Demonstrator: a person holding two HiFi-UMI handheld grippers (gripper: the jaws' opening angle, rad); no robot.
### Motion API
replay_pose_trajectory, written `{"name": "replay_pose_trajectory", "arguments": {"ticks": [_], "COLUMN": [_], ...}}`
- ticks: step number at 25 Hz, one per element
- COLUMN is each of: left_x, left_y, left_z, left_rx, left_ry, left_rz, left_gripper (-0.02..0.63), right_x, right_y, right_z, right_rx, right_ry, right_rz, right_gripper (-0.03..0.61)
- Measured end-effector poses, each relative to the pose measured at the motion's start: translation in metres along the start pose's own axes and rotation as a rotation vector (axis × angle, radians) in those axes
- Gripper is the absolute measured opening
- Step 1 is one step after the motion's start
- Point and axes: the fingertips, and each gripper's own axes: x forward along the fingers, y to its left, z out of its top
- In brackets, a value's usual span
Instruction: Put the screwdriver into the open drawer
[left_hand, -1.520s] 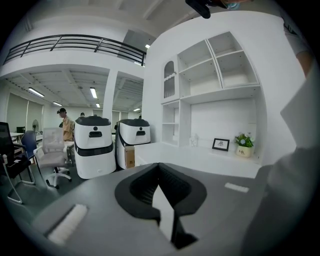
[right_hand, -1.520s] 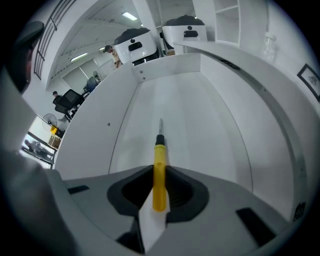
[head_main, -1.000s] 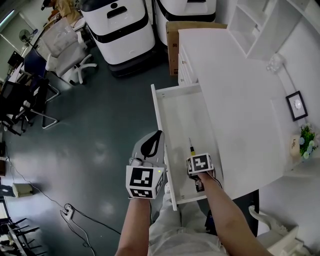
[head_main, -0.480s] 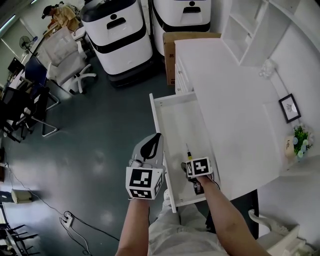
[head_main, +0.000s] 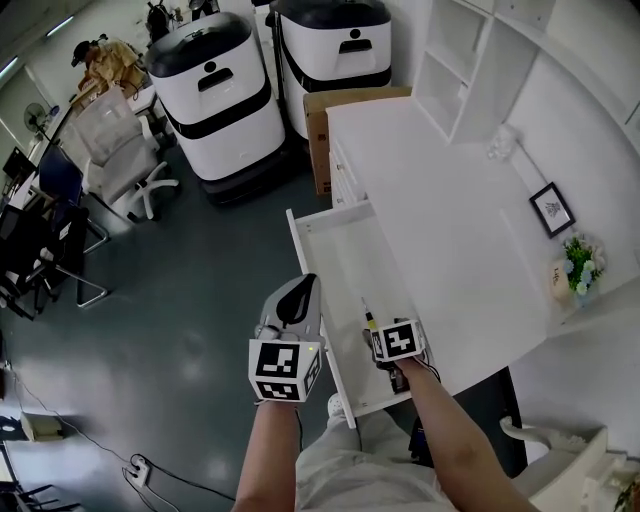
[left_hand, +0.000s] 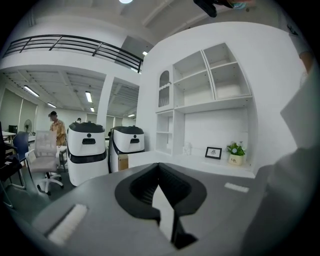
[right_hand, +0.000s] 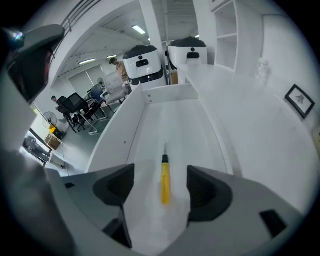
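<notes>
Right gripper view shows my right gripper (right_hand: 161, 186), fingers just opened wide and empty, above the screwdriver (right_hand: 164, 176) lying in the open drawer (right_hand: 175, 120); my left gripper (left_hand: 159, 169) has fingers pressed together

Screwdriver (head_main: 366, 316) handle end hidden behind right hand-held gripper (head_main: 383, 338), head view.
</notes>
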Motion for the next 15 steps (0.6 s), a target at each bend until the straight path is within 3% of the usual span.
{"name": "replay_pose_trajectory", "arguments": {"ticks": [7,15], "left_x": [-0.009,-0.016], "left_y": [-0.008,-0.01], "left_z": [0.016,0.038], "left_rx": [0.012,0.006], "left_ry": [-0.039,-0.09], "left_rz": [-0.057,-0.077], "left_gripper": [0.009,0.009], "right_x": [-0.036,-0.083], "right_y": [0.005,0.014], "right_z": [0.019,0.054], "right_rx": [0.027,-0.029], "right_ry": [-0.123,-0.259], "right_rz": [-0.014,-0.011], "right_gripper": [0.336,0.334]}}
